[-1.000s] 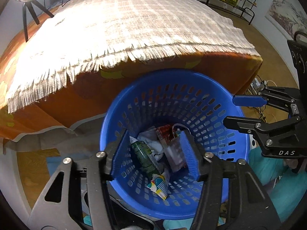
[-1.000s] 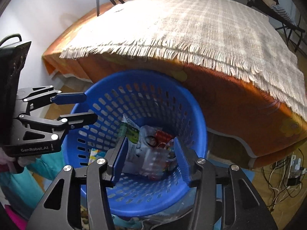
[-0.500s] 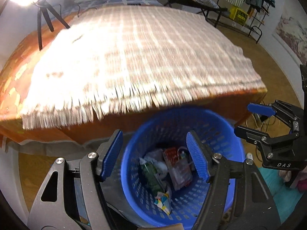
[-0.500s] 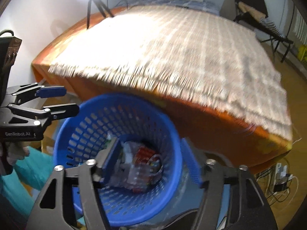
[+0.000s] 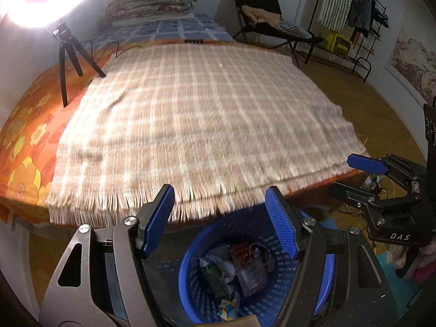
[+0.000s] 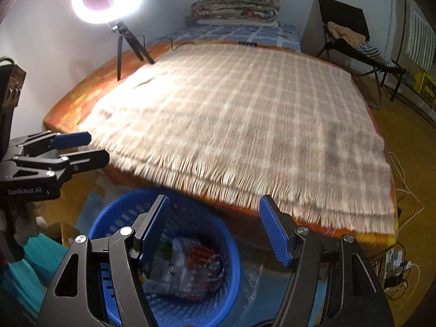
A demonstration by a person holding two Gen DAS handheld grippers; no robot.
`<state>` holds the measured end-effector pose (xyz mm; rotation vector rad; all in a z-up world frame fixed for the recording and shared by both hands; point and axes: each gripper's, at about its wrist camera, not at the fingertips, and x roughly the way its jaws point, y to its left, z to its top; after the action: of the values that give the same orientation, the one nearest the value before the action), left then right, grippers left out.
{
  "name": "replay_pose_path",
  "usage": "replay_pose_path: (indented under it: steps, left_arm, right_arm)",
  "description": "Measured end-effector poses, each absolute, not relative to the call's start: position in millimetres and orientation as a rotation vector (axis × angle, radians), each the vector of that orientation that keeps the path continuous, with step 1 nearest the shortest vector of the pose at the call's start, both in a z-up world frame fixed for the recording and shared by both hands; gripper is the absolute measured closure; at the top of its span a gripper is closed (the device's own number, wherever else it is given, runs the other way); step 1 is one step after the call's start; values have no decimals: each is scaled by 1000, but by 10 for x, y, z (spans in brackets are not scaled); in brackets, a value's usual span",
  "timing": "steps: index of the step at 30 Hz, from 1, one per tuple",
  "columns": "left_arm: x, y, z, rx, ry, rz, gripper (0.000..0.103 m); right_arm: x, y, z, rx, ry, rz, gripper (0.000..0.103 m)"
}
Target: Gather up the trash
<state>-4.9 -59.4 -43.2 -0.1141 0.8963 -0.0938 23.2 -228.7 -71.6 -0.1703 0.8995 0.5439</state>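
Observation:
A blue perforated basket (image 5: 188, 275) stands on the floor at the foot of the bed; it also shows in the right wrist view (image 6: 231, 269). It holds trash: a green can (image 5: 214, 276), crumpled white paper, a clear plastic pack (image 5: 252, 272) and wrappers (image 6: 188, 264). My left gripper (image 5: 219, 215) is open and empty, above the basket's near rim. My right gripper (image 6: 214, 224) is open and empty, above and to the right of the basket. Each gripper shows in the other's view, the right one (image 5: 357, 174) and the left one (image 6: 81, 150), both open.
A bed with a beige checked fringed blanket (image 5: 190, 125) over an orange sheet (image 5: 24, 136) fills the middle. A ring light on a tripod (image 6: 120, 24) stands at its left. A folded quilt (image 6: 237, 6), a chair (image 5: 261, 19) and a clothes rack (image 5: 354, 21) stand behind. Cables (image 6: 400, 261) lie at right.
Both grippers have risen and tilted up from inside the basket, so the basket has dropped to the bottom of both views and the whole bed shows. Both stay open and empty.

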Motion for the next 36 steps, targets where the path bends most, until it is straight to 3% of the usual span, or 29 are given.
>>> replay_pose_path:
  steps: [13, 18, 36]
  left_arm:
    - [9, -486, 228, -156, 707, -52, 13]
    - [40, -449, 348, -164, 676, -33, 7]
    - [41, -557, 348, -143, 667, -6, 2]
  right_arm:
    - [458, -2319, -314, -95, 775, 530, 35]
    - [480, -2344, -185, -75, 711, 517, 22]
    - [633, -2377, -194, -10, 726, 492, 22]
